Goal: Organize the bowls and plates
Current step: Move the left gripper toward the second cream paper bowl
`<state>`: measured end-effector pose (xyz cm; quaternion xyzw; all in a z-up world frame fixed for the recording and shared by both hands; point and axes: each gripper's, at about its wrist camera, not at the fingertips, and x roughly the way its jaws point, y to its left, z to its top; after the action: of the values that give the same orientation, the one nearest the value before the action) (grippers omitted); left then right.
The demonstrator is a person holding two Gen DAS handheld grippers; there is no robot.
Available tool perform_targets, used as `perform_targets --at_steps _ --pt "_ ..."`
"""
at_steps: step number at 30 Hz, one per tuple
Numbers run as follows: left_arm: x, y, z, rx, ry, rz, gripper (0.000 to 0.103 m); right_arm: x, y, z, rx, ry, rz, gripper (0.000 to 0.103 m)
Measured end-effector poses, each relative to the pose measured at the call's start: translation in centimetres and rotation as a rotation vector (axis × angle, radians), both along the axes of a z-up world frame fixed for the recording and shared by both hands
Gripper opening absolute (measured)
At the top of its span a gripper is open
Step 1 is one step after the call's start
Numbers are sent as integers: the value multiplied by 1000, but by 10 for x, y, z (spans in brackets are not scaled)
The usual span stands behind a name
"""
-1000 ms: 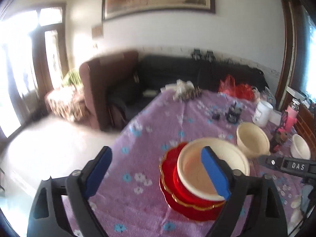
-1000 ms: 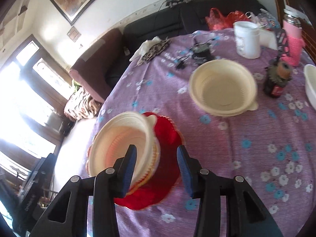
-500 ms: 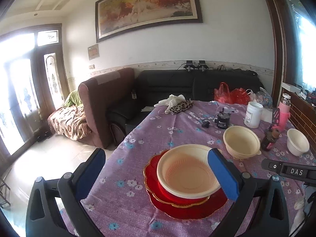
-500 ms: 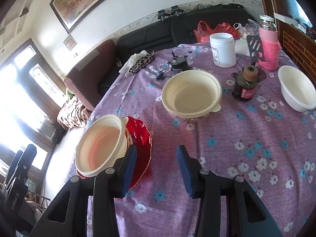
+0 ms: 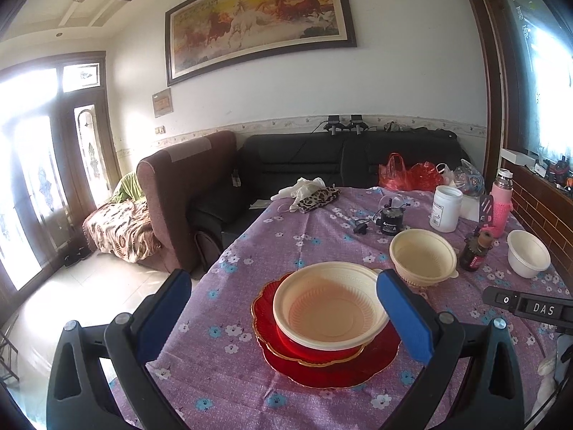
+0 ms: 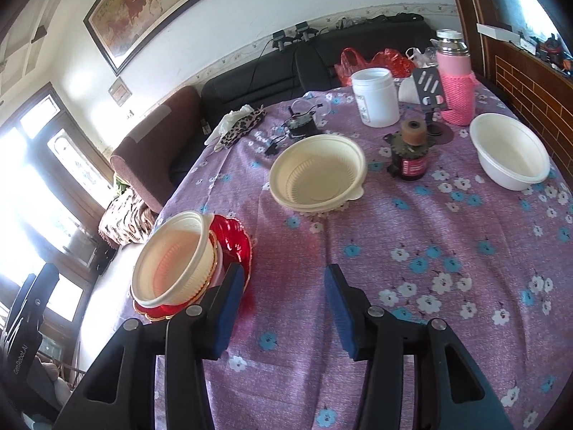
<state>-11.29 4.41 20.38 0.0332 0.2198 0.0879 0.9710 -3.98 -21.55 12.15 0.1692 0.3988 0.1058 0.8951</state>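
A cream bowl (image 5: pixel 331 310) sits in a red bowl on a red plate (image 5: pixel 343 365) near the table's front left; the stack also shows in the right wrist view (image 6: pixel 172 265). A second cream bowl (image 5: pixel 422 256) (image 6: pixel 317 177) stands mid-table. A white bowl (image 5: pixel 528 258) (image 6: pixel 510 156) stands at the right. My left gripper (image 5: pixel 286 315) is open and empty, held above and in front of the stack. My right gripper (image 6: pixel 279 304) is open and empty over bare cloth, right of the stack.
The table wears a purple flowered cloth (image 6: pixel 429 251). At its far side stand a white jar (image 6: pixel 376 96), a pink flask (image 6: pixel 454 82), a dark small bottle (image 6: pixel 412 154), a black gadget with cable (image 6: pixel 301 125) and a leopard cloth (image 6: pixel 243 125). Sofas lie beyond.
Both grippers have drawn back and up from the stack. The right gripper has swung right, off the cream bowl's rim, and stands wider open. The stack stays put.
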Motion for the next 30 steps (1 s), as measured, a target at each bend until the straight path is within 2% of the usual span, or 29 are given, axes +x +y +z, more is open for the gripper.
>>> perform_targets --at_steps 7,10,14,20,25,30 --pt "8 -9 -4 0 29 -18 103 0 -23 -8 11 12 -40 52" --pt "16 -11 -9 -23 61 -38 103 5 -33 -14 14 27 -64 52" --pt "39 -15 -17 -88 144 -103 103 18 -44 -25 5 57 -91 52" --pt "120 -36 -19 -157 328 -210 103 47 -57 -35 5 91 -122 52" --pt "203 -57 -36 -156 472 -208 103 79 -65 -41 25 117 -130 52" --pt "267 -74 -56 -151 577 -211 103 116 -66 -49 67 152 -125 52"
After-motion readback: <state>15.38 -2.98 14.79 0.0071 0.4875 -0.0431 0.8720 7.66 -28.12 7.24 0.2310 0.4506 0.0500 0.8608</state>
